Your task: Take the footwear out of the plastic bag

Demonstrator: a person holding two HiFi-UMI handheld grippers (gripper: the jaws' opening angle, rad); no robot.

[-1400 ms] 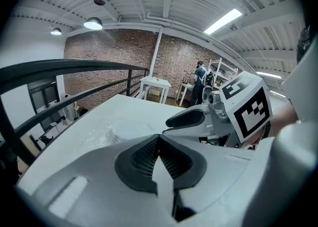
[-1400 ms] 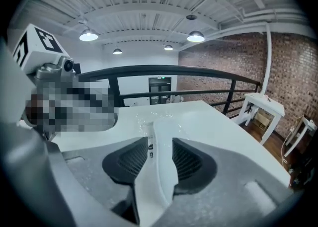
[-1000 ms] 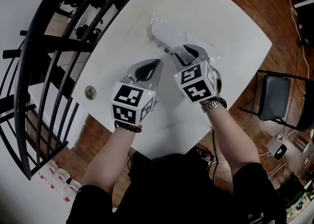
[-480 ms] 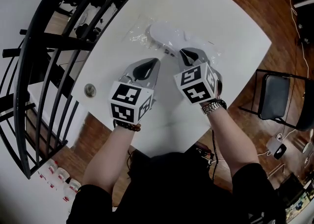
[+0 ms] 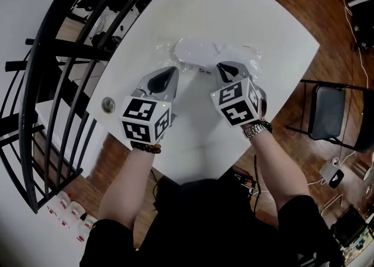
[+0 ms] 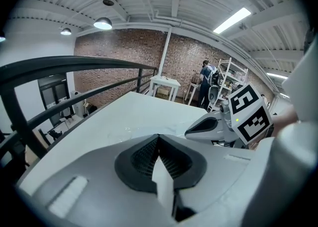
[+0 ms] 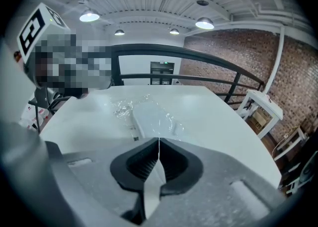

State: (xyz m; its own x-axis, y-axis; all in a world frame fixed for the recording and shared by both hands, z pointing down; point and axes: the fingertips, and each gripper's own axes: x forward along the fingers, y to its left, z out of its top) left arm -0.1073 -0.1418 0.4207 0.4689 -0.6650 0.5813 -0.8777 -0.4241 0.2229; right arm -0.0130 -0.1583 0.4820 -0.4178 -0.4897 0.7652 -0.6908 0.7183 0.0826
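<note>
The footwear [image 7: 151, 116] lies flat inside the bag [image 7: 123, 104] on the worktop [image 5: 257, 20], just ahead of my right claw [image 7: 159, 141]. That claw's jaws are closing and have almost met. I see nothing between them, though film this clear could sit there unnoticed. My left claw [image 6: 159, 137] is pressed together on nothing and hangs near the bag's left end without touching it.

The main risk, as I judge it, is that the right claw bites air or only a thin fold of film. The glossy plastic would then slide out as soon as I pull. If it bites the footwear through the film instead, the two are locked together and nothing comes out. With the left claw holding nothing, any tug would likely drag the whole pack across the smooth top. A hard pull could also tear the film.

The footwear is white, long and low with a rounded far end, and it looks light and soft. The bag is clear, crinkled and shiny, bunched at its far left corner, with a small label [image 7: 134, 132] at its near edge. The worktop is plain white, smooth and hard.
</note>
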